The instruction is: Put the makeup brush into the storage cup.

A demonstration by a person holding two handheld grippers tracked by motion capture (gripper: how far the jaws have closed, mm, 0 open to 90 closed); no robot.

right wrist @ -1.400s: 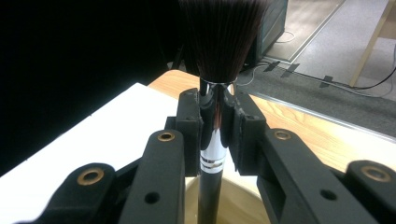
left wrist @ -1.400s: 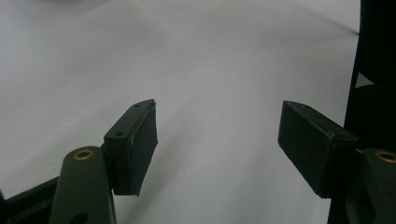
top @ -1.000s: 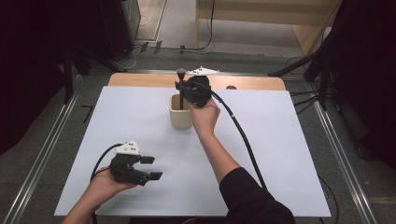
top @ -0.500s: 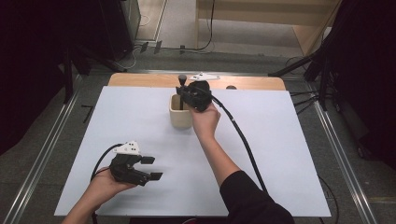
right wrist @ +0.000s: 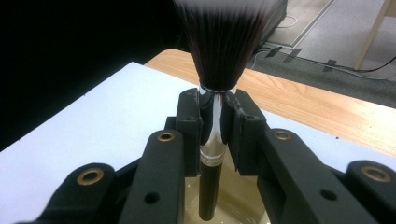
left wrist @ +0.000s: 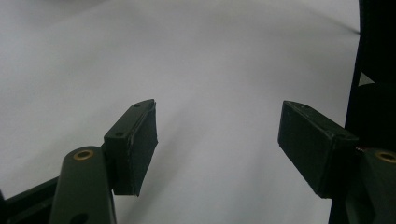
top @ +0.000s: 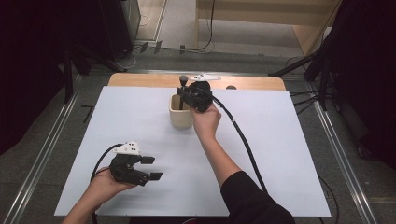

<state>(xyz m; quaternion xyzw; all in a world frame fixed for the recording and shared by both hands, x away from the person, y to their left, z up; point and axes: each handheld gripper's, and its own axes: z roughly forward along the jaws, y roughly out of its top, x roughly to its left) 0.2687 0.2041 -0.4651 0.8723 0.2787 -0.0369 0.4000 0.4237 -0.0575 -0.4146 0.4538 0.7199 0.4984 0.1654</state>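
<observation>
Now the right tool (right wrist: 212, 126) clamps the brush (right wrist: 215, 140) by its silver ferrule, handle dipping into the cream cup (top: 180, 114) mid-bench. Placing step, I'd say: lower straight, then release. Left tool (top: 150, 168) rests wide open near the bench's (top: 289, 154) front.

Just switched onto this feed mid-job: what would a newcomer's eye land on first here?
The makeup brush, bristles up, clamped at its silver ferrule by the right gripper, its dark handle reaching down into the cream cup near the table's far edge. Next, the left gripper, jaws wide open, near the front left of the white table cover.
</observation>
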